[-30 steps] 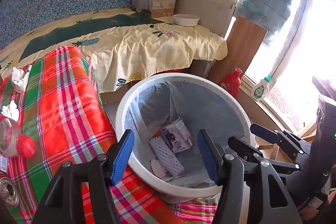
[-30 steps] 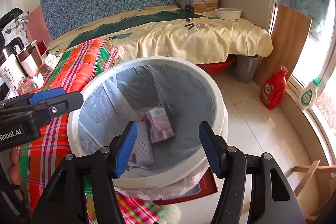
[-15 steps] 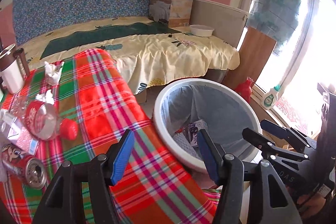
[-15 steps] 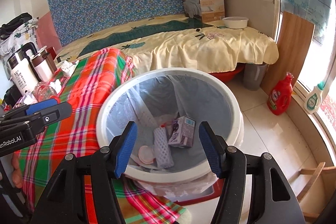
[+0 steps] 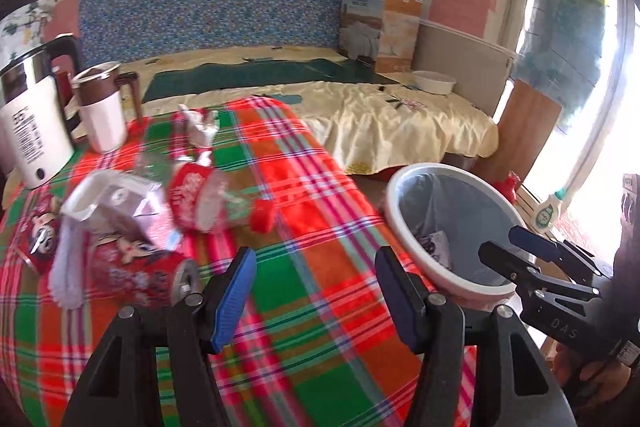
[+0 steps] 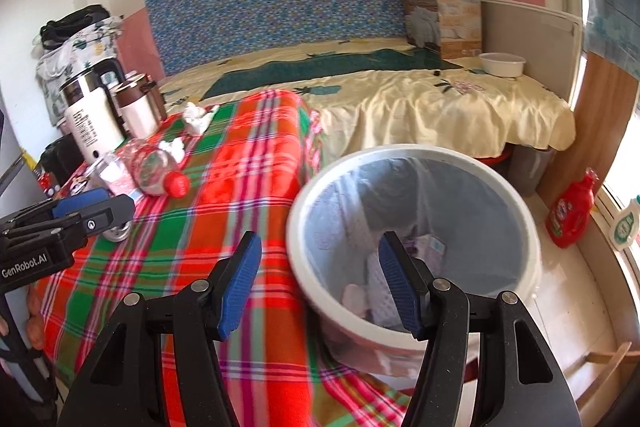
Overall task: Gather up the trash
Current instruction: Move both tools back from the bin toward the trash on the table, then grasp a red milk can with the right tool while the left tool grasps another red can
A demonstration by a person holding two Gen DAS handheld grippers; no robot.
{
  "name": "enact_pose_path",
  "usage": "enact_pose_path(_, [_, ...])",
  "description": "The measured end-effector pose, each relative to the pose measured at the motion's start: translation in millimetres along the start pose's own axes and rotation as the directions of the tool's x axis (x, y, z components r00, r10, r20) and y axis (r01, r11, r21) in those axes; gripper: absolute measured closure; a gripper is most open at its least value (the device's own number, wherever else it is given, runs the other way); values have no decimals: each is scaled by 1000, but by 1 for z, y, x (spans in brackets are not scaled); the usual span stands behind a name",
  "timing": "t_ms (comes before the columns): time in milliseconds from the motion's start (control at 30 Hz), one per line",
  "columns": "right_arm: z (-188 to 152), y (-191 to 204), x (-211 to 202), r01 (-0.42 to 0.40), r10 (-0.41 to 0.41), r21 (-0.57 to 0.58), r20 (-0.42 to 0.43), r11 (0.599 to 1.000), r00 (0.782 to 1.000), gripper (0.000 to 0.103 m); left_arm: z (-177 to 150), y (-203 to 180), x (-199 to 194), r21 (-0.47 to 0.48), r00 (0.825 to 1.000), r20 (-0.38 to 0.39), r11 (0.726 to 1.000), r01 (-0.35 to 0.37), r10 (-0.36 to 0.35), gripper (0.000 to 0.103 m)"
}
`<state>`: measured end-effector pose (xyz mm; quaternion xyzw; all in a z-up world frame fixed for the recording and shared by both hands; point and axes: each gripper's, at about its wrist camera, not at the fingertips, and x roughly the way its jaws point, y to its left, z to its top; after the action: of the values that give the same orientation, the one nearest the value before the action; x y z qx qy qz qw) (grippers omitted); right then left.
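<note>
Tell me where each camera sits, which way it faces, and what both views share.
Left wrist: on the left gripper, facing across the plaid tablecloth toward the bottle and can; its open fingers and the right gripper show.
Right wrist: on the right gripper, over the trash bin; the left gripper shows.
Shared: bin, tablecloth, bottle, bed.
</note>
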<state>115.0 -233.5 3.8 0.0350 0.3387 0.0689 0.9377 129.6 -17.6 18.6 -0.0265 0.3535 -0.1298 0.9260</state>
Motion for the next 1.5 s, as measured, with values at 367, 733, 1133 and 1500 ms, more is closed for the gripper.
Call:
enact_pose_path(367, [4,68,21,-150,148,-108,-28,983,989,41,-14,77,-37,-76,988,29,986,-150,153,41])
enact_pose_path(733, [11,140,48,-330,313,-222,-109,918,943,41,-23,148,-56,-175,967,28,954,-243,252,41])
enact_pose_path(1133, [26,199,87,-434,398,-259,-181,863,899,41,-23,222,-57,-244,948,1,919,-309,319,41])
enact_pose_path(1500, [21,225,119,-498,417,-280,-304,820,857,41,-19,263,-39,-259,950,-36,915,-309,310,41])
